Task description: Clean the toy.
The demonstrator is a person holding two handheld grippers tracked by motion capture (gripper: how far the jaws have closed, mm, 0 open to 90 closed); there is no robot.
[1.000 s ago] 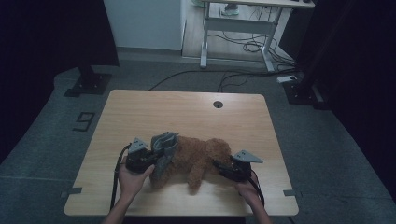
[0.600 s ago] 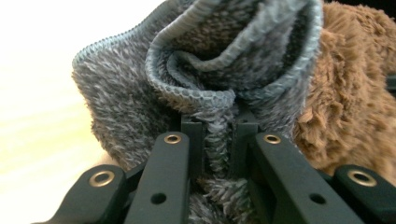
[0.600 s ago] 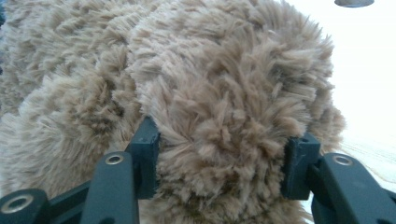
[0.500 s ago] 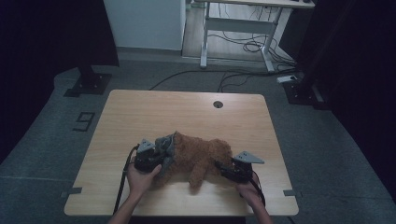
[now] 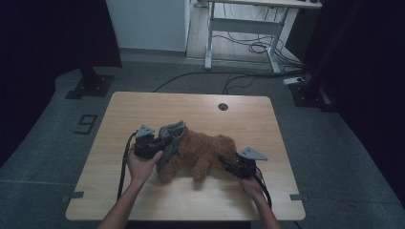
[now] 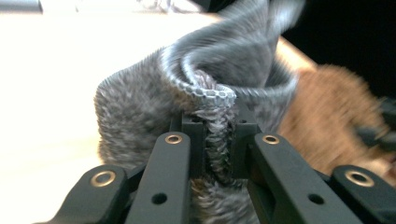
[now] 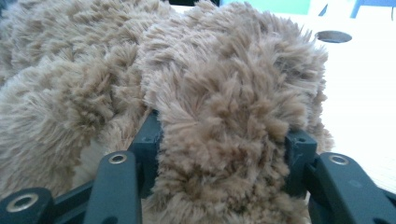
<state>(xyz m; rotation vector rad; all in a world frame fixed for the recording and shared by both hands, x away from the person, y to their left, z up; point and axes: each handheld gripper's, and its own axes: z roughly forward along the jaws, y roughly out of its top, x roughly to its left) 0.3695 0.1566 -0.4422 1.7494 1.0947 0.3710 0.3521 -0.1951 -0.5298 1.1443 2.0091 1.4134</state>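
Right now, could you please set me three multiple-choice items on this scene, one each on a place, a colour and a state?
1. Where does the fluffy brown plush toy lie?
A. on the pale wooden table
B. on the floor
C. on a chair

2. What colour is the furry fabric piece in the left tongs?
A. red
B. grey
C. green

3. What state are the right tongs in?
A. wide open, nothing between them
B. lying unused on the table
C. closed on a limb of the plush toy

Key:
1 A, the high view shows it on the tabletop.
2 B, grey fur sits between the jaws.
3 C, brown fur bulges between both jaws.
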